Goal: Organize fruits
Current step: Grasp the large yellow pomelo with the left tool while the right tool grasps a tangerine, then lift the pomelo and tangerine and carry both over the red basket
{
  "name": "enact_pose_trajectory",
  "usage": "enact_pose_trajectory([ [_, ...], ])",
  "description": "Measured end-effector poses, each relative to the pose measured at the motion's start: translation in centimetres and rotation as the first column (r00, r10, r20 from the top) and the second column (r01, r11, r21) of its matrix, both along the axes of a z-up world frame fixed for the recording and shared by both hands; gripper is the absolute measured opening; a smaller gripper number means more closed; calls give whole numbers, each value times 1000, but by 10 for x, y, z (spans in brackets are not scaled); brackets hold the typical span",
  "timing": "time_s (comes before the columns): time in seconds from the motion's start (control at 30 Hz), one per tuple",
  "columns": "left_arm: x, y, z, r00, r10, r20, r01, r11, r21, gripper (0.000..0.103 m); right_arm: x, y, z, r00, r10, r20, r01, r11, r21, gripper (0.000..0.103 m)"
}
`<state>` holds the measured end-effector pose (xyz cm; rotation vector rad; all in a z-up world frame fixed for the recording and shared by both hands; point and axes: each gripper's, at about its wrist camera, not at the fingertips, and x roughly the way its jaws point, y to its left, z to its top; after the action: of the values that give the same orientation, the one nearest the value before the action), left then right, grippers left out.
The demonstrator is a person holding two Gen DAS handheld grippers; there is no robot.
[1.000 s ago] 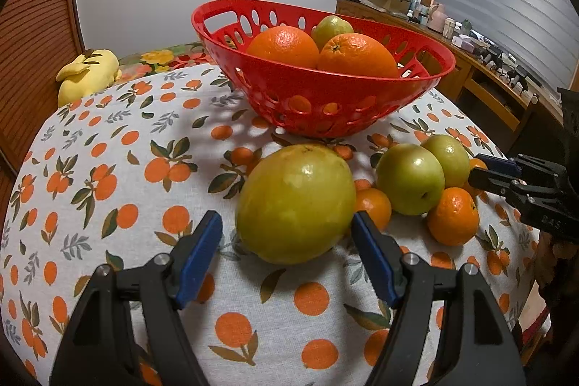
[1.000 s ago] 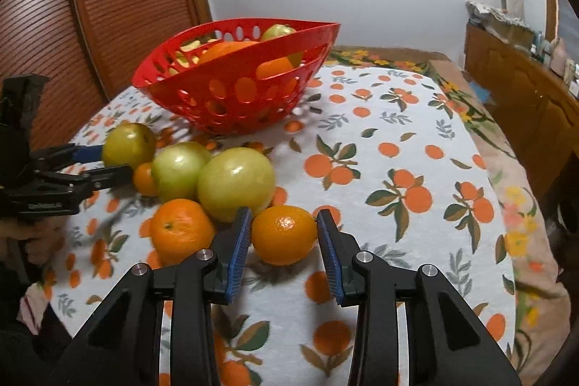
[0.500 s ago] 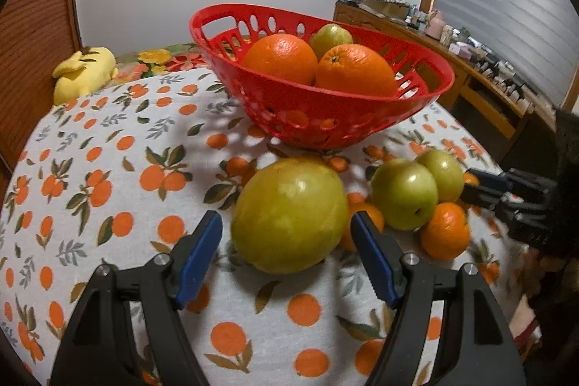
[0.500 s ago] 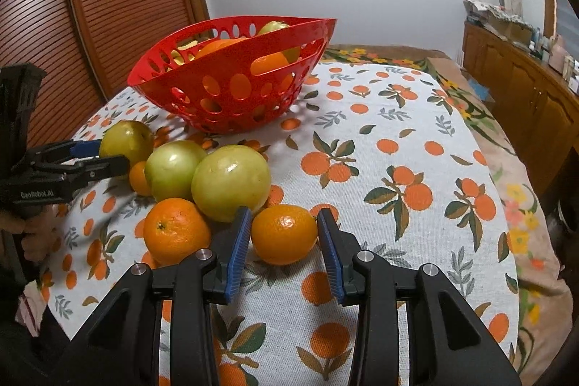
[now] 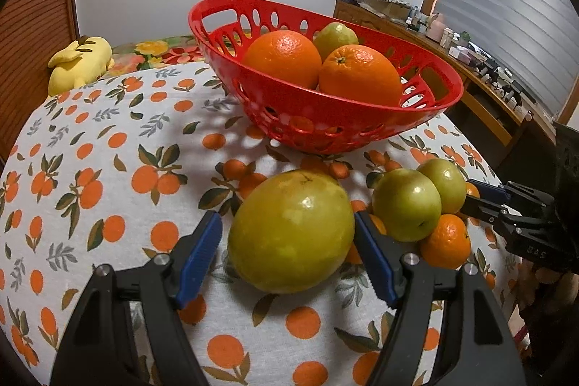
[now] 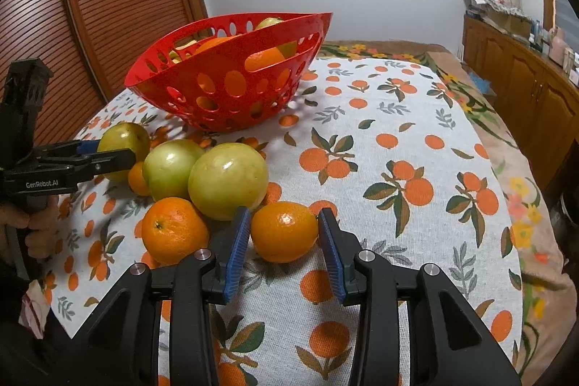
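A large yellow-green fruit [image 5: 291, 230] rests on the orange-print tablecloth [image 5: 108, 169] between the fingers of my left gripper [image 5: 287, 217]. The right pad meets its side and a thin gap shows at the left pad, so the jaws stand open around it. My right gripper [image 6: 284, 216] is shut on a small orange [image 6: 284, 232] that sits on the cloth. Behind stands the red basket [image 5: 362, 125], which holds two oranges and a green fruit. Seen from the right wrist, the left gripper [image 6: 112, 150] straddles the yellow-green fruit [image 6: 123, 140] at the far left.
Two green fruits [image 6: 228, 179] [image 6: 170, 169] and another orange [image 6: 173, 230] crowd just left of the right gripper. A tiny orange [image 6: 137, 178] lies behind them. A yellow plush toy [image 5: 79, 64] lies at the table's far left edge. A wooden cabinet [image 6: 524, 85] runs along the right.
The left wrist view has shifted a little: the basket's inside shows more and the yellow-green fruit sits slightly deeper between the left fingers. The right gripper has stayed put on the small orange.
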<state>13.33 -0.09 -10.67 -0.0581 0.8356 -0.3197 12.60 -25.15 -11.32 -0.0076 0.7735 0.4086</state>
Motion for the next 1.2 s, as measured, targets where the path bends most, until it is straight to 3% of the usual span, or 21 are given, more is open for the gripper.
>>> enact_pose_trajectory([
  [0.5,3,2,-1,1000,3,-13,-4,1000,-19,74,-1,1,-1,1000,2,-3,-2,1000,-4,39],
  [0.6,3,2,-1,1000,-9,-12,8,999,-34,66,-1,0,0,1000,3,-3,-3,1000,-4,39],
  [0.83,2,2,1,1000,16,-15,-16,999,-28,65,0,1,-1,1000,6,-12,-6,1000,0,39],
  [1.2,-8,16,30,998,43,49,-40,998,-58,65,0,1,-2,1000,5,-15,-5,1000,3,38],
])
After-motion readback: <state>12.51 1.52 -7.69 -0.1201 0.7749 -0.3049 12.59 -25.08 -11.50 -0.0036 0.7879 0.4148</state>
